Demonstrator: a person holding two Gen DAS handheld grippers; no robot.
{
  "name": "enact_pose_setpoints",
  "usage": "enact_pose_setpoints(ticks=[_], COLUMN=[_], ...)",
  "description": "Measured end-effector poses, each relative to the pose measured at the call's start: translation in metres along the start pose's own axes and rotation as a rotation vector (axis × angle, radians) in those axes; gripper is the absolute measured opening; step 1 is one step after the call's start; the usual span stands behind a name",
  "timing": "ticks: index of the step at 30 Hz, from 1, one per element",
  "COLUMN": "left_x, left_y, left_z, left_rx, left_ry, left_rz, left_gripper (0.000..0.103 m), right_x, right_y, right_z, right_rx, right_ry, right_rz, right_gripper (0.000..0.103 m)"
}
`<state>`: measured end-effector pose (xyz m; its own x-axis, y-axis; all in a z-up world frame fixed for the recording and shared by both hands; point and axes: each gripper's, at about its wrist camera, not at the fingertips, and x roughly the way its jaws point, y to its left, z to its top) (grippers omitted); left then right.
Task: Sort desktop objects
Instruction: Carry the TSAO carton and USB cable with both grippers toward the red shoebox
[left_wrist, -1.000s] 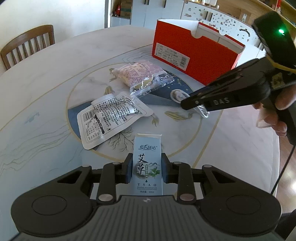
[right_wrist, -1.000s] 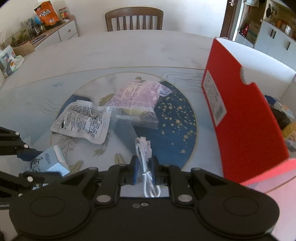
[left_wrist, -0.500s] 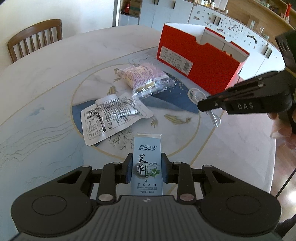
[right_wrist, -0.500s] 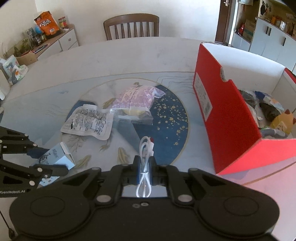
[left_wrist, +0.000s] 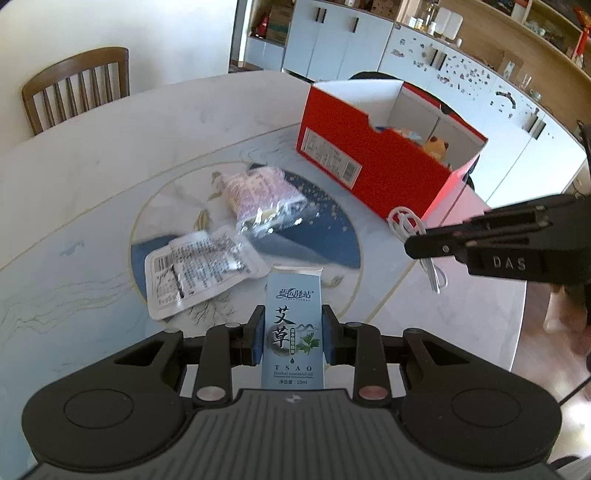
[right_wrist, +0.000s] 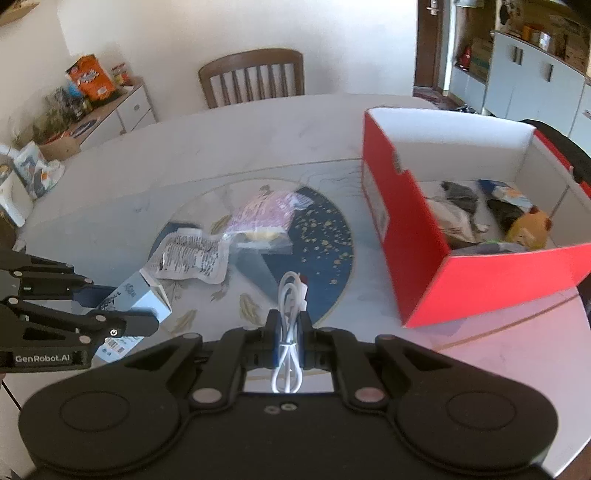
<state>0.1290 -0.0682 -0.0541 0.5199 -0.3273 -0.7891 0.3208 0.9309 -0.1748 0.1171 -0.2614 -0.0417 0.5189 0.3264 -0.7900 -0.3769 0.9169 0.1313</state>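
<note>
In the left wrist view my left gripper (left_wrist: 294, 326) is shut on a small pale-blue herbal oil box (left_wrist: 294, 291), held upright above the table. My right gripper (right_wrist: 290, 326) is shut on a coiled white cable (right_wrist: 291, 291), whose loops stick out past the fingers. Each gripper shows in the other's view: the right gripper (left_wrist: 415, 246) with the dangling cable (left_wrist: 404, 221), and the left gripper (right_wrist: 122, 304) with the blue box (right_wrist: 142, 295). An open red shoebox (right_wrist: 417, 258) stands to the right, with a soft toy and other items inside.
A silver printed pouch (left_wrist: 199, 266) and a pink snack bag (left_wrist: 258, 192) lie on the round marble table (left_wrist: 92, 166). The table edge runs close on the right (left_wrist: 517, 314). A wooden chair (right_wrist: 255, 77) stands at the far side and white cabinets (left_wrist: 369, 37) line the wall.
Both grippers have risen with their loads. The cable has come up off the table, the right gripper has drawn toward the red box, and the box's inside now shows.
</note>
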Motion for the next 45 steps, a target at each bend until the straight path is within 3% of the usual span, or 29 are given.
enact_pose_setpoints(ticks=[7,11,23,45], left_x=[-0.007,-0.009,-0.006,0.069], left_y=[-0.024,-0.034,-0.086,-0.158], left_z=[0.022,0.035,0.093,0.185], left_rx=[-0.013,-0.05,0.023,0.098], left_ry=[-0.025,-0.036,-0.113,-0.108], left_rz=[-0.014,-0.085,-0.115,-0.112], left_gripper=[0.028,0.028,0.028,0.028], right_x=[-0.026,-0.038,-0.066,-0.05], right_y=[-0.018,-0.031,-0.083,-0.21], right_z=[0.003,0.006,0.028,0.069], right_rx=[0.06,0.078,0.121,0.175], right_ry=[-0.062,-0.086,-0.167,-0.187], right_rz=[0.002,0.004,-0.022,-0.087], right_gripper=[0.008,0.008,0.008,0.008])
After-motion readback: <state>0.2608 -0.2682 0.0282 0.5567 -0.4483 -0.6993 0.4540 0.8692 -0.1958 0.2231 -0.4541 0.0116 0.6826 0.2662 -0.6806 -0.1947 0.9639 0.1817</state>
